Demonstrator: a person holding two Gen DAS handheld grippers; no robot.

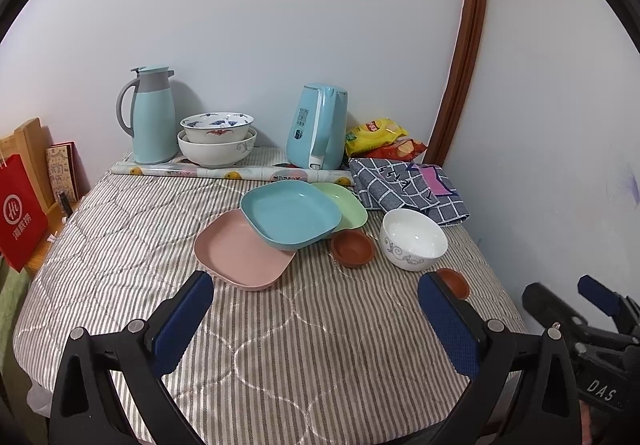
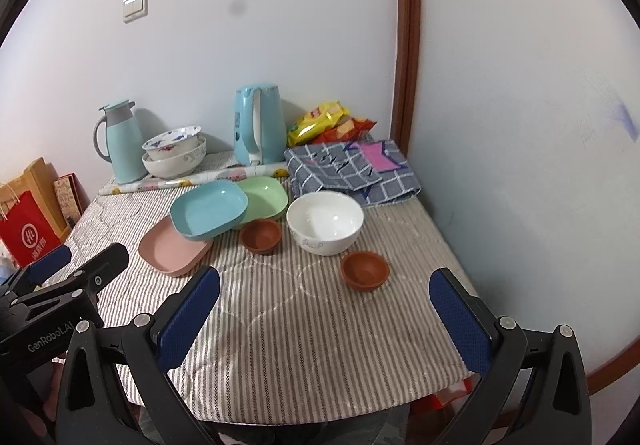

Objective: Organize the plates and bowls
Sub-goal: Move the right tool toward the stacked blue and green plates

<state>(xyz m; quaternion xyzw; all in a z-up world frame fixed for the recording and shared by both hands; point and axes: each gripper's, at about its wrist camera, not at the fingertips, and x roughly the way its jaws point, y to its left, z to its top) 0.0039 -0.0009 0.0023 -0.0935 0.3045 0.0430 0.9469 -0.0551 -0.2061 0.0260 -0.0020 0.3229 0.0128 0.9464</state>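
blue plate (image 1: 290, 214) tilted – atop pink plate (image 1: 240, 255), seemingly.

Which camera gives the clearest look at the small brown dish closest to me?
The right wrist view: the nearer brown dish sits whole and unobstructed on the striped cloth. In the left wrist view, the same dish is partly hidden behind a finger of the left hand-held gripper.

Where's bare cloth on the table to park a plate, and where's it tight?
Free: the striped cloth between both grippers and the pink plate, and the strip left of the plates toward the red bag. Tight: blue plate overlapping pink and green, brown bowls, white bowl, and the whole back row.
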